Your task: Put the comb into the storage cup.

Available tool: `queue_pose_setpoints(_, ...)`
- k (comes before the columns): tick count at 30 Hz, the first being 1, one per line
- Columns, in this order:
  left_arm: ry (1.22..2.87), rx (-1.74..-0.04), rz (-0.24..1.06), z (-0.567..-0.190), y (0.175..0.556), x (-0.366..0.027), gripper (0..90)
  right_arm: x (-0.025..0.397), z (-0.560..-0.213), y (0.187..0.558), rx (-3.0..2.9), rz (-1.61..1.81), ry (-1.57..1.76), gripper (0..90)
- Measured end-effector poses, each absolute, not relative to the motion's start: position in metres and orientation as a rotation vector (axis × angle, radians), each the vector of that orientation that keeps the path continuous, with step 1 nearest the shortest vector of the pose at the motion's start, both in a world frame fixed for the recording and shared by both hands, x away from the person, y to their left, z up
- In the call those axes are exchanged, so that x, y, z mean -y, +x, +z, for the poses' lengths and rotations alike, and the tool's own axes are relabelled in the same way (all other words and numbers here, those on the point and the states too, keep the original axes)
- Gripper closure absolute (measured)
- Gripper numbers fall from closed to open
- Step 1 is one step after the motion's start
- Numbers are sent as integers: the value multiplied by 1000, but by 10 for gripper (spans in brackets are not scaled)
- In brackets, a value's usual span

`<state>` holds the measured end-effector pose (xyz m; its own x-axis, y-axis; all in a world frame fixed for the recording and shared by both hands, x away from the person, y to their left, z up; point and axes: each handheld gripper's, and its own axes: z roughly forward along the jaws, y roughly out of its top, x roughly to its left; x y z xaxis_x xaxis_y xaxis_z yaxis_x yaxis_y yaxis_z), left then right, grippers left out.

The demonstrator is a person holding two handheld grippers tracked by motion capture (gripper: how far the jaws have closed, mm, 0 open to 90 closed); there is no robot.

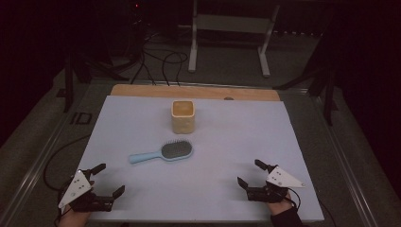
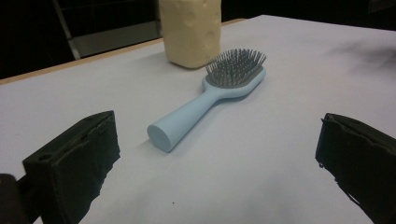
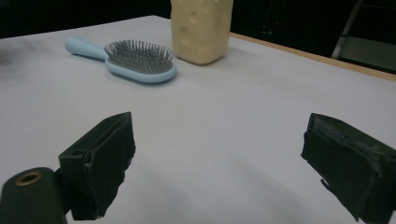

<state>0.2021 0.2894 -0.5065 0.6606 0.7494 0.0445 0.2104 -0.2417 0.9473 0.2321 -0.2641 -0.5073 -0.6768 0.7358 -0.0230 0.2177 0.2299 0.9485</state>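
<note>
From above, my left hand-held gripper (image 1: 108, 178) and right hand-held gripper (image 1: 250, 173) rest at the desk's (image 1: 227, 189) near edge, well apart, jaws spread and empty. The brush (image 1: 163, 152) lies mid-desk, bristles up, just in front of the cup (image 1: 182, 116).

Along my left hand-held gripper's (image 2: 215, 154) released jaws, the brush's (image 2: 210, 95) handle points toward me, the cup (image 2: 190, 30) behind its head.

Along my right hand-held gripper's (image 3: 217, 163) released jaws, the brush (image 3: 135, 63) lies far left, beside the cup (image 3: 201, 28).
</note>
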Motion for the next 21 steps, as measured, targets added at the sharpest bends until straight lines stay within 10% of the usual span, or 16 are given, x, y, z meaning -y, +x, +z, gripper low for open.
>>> queue_pose_setpoints(21, 1775, -771, 614, -505, 204, -288, 0, 262, -508, 230, -2046, 1432, 852, 92)
